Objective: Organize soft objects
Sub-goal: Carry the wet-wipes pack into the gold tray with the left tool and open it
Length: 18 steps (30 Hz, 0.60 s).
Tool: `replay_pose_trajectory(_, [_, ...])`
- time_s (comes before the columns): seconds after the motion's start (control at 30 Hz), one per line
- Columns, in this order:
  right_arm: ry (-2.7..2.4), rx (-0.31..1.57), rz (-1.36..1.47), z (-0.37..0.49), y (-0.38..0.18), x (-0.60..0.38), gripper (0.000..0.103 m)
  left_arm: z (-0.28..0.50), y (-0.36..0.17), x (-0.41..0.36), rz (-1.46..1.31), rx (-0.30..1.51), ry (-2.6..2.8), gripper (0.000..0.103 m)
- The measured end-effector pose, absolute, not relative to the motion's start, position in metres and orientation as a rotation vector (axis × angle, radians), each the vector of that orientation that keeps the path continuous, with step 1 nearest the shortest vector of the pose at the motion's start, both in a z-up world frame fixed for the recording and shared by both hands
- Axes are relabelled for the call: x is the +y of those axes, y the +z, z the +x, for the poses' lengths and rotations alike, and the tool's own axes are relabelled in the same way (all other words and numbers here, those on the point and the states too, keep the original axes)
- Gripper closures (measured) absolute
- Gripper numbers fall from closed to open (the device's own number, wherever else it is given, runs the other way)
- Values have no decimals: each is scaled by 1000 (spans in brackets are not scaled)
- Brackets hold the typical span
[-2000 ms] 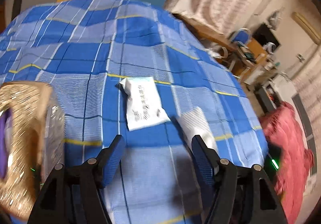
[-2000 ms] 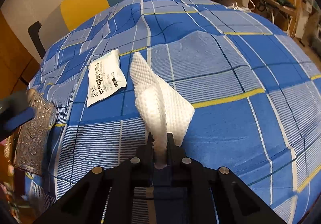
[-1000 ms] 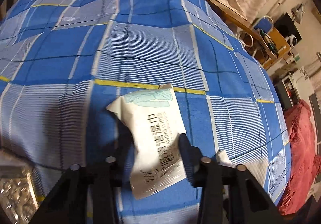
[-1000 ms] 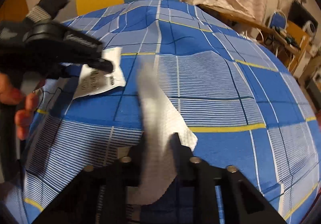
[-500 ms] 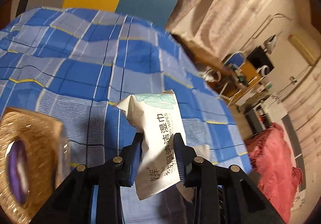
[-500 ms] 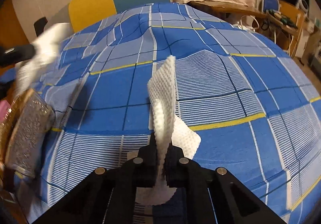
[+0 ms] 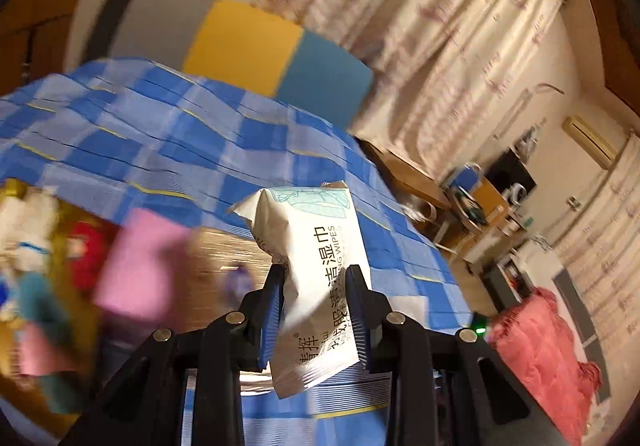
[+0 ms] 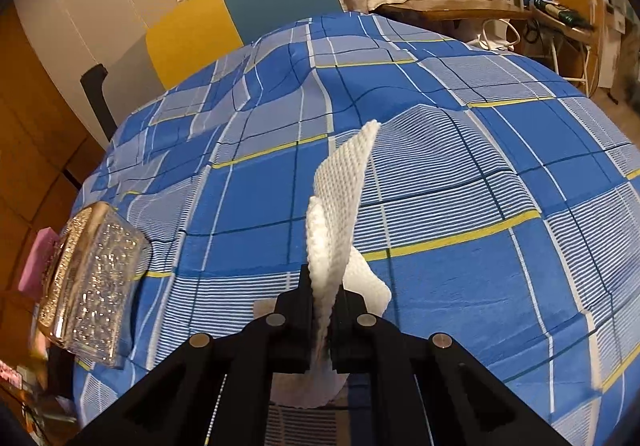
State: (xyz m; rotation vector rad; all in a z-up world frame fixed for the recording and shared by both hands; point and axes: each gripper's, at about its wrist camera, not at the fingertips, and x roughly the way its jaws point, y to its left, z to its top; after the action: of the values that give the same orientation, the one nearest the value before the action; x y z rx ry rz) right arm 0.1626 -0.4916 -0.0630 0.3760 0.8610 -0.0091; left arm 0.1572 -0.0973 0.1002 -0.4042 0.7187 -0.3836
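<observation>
My left gripper (image 7: 318,276) is shut on a white wet wipes pack (image 7: 316,266) and holds it in the air above the blue checked tablecloth (image 7: 168,138). Below and to its left is a golden box (image 7: 224,262), blurred, with pink, red and white soft items inside. My right gripper (image 8: 323,286) is shut on a white textured cloth (image 8: 340,202), which stands up from the jaws above the tablecloth (image 8: 460,174). The glittery golden box (image 8: 92,278) stands at the table's left edge in the right wrist view.
A yellow and teal chair back (image 8: 244,14) stands behind the table. A wooden side table (image 8: 460,10) with cables and clutter is at the far right. A red cloth heap (image 7: 536,346) lies on the floor to the right.
My left gripper closed on the wipes pack, lifted it off the table and swung it left over the golden box. My right gripper raised the white cloth off the tablecloth.
</observation>
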Motion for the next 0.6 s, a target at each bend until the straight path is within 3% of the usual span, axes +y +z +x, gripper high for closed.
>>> replay_pose_trajectory(0.27, [-10,843,406,158,-57,-493,97,127,73,24,-475,767,-177,73])
replay_pose_trajectory(0.6, [-33,837,414,154,-56,-496,97,112,-5,126,-531,876,107,73])
